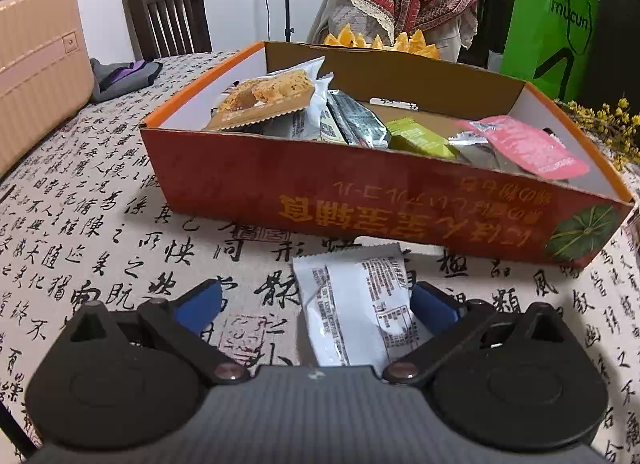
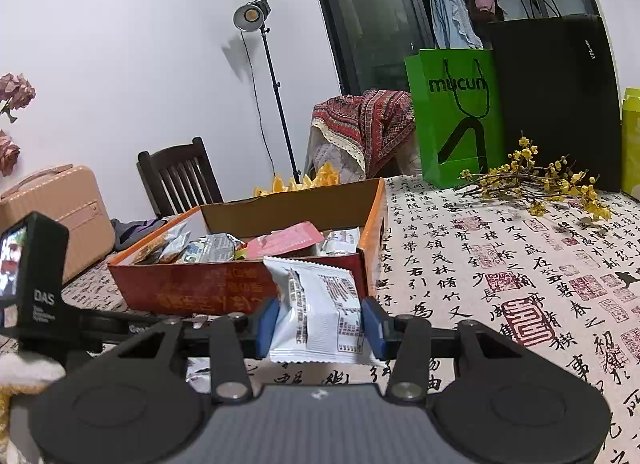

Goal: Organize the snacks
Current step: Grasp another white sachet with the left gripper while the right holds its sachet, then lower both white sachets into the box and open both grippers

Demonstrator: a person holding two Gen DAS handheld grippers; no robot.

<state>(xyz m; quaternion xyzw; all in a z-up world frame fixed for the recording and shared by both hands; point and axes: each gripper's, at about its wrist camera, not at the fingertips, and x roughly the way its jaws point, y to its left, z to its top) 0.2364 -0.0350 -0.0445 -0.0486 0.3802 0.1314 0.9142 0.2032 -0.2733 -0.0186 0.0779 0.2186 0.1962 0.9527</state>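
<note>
While the right gripper [image 2: 320, 322] is clamped on a white packet [image 2: 316, 310], blue pads pressing both its side edges, that packet stands upright between the fingers, long axis roughly vertical, printed back toward the camera. Box [image 2: 240, 288] lies straight ahead of it and just beyond; the packet's top edge sits about level with the box's near rim in this view, so the drop likely needs a lift and a push forward over that red wall.

Left gripper [image 1: 316, 304] is wide open, empty. A second white packet [image 1: 356, 308] lies flat on the tablecloth [image 1: 100, 224] between its fingers, nearer the right pad [image 1: 434, 306]; I can't tell if that pad touches it, while the left pad stands clear. Its long axis runs away from the camera toward the box [image 1: 360, 200], far end just short of the box wall. Left is thus lined up over its packet; closing would probably pinch it across the short width.

Box already holds several snacks: brown pack [image 1: 264, 98], green pack [image 1: 420, 140], pink pack [image 1: 528, 146].
</note>
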